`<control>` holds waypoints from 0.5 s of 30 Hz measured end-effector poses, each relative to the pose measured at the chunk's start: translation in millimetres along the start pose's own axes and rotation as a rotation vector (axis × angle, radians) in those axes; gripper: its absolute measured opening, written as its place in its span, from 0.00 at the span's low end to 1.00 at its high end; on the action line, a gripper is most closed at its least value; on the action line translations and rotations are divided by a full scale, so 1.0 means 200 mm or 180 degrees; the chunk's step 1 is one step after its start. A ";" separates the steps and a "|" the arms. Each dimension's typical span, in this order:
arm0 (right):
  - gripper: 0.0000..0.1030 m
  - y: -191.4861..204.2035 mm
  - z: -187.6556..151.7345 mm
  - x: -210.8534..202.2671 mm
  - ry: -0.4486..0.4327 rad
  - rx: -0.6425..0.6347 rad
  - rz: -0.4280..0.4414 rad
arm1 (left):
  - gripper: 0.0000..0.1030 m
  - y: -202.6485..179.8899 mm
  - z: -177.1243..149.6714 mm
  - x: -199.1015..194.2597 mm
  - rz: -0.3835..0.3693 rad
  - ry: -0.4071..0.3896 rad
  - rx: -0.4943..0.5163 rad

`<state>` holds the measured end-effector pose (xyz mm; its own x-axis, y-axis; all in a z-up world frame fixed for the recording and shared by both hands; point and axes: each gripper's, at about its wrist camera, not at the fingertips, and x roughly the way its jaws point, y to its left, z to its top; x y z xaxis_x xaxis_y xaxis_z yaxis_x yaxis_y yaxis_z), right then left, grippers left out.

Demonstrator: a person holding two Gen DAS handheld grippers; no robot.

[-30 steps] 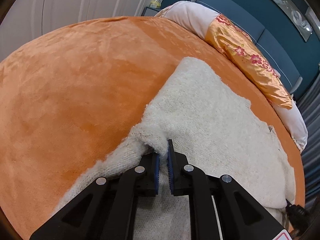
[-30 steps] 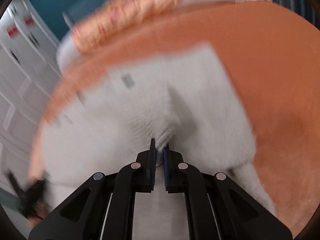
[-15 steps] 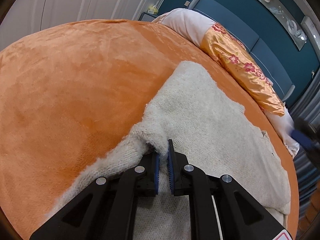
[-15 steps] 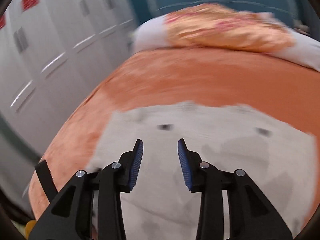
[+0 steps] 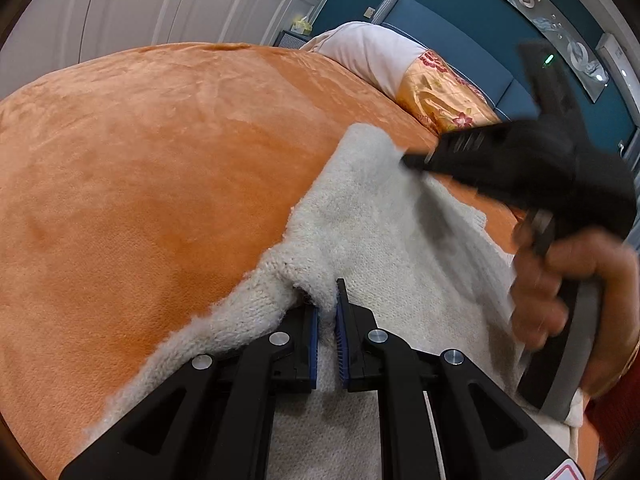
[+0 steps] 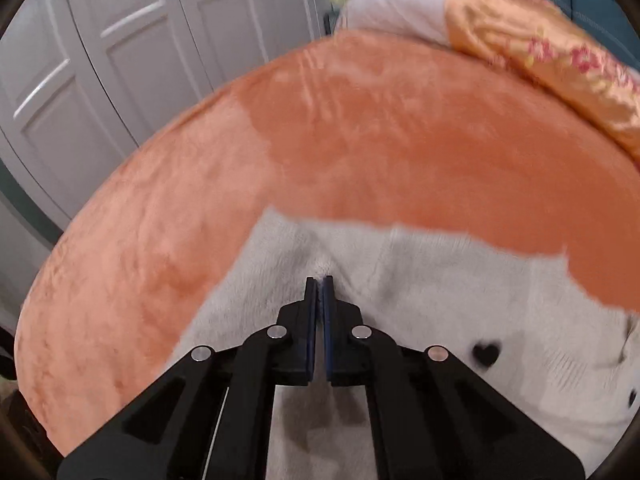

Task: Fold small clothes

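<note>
The right hand-held gripper (image 6: 319, 280) has just let go, swung across and closed on the sweater's (image 5: 380, 240) far edge; the left hand-held gripper (image 5: 327, 308) stays clamped on its corner, ready to fold

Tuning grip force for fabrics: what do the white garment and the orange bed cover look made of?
White garment: looks like a chunky fuzzy knit, wool or acrylic; rib stitches show along its edge and loose fibres fringe it.
Orange bed cover: looks like short-pile plush, maybe fleece or velour; matte with soft sheen patches and brushed streaks. The fibre itself cannot be told.
</note>
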<state>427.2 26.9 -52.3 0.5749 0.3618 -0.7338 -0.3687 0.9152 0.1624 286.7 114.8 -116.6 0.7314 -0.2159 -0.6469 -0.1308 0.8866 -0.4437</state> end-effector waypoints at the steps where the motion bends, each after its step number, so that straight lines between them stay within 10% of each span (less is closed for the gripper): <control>1: 0.01 -0.01 0.02 -0.02 -0.0071 0.0028 0.0010 | 0.11 0.00 0.00 0.00 -0.0001 -0.0004 0.0002; 9: 0.01 -0.05 -0.03 0.25 0.0366 0.0074 -0.0217 | 0.11 -0.01 -0.01 0.01 0.0042 -0.0015 0.0045; 15: 0.06 -0.10 -0.10 -0.32 -0.0224 0.0596 -0.0082 | 0.11 -0.02 -0.01 0.01 0.0072 -0.0004 0.0064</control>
<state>384.2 -18.4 -22.0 0.6344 0.3434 -0.6926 -0.2148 0.9390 0.2687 286.9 110.2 -117.1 0.7293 -0.1953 -0.6558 -0.1338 0.8992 -0.4165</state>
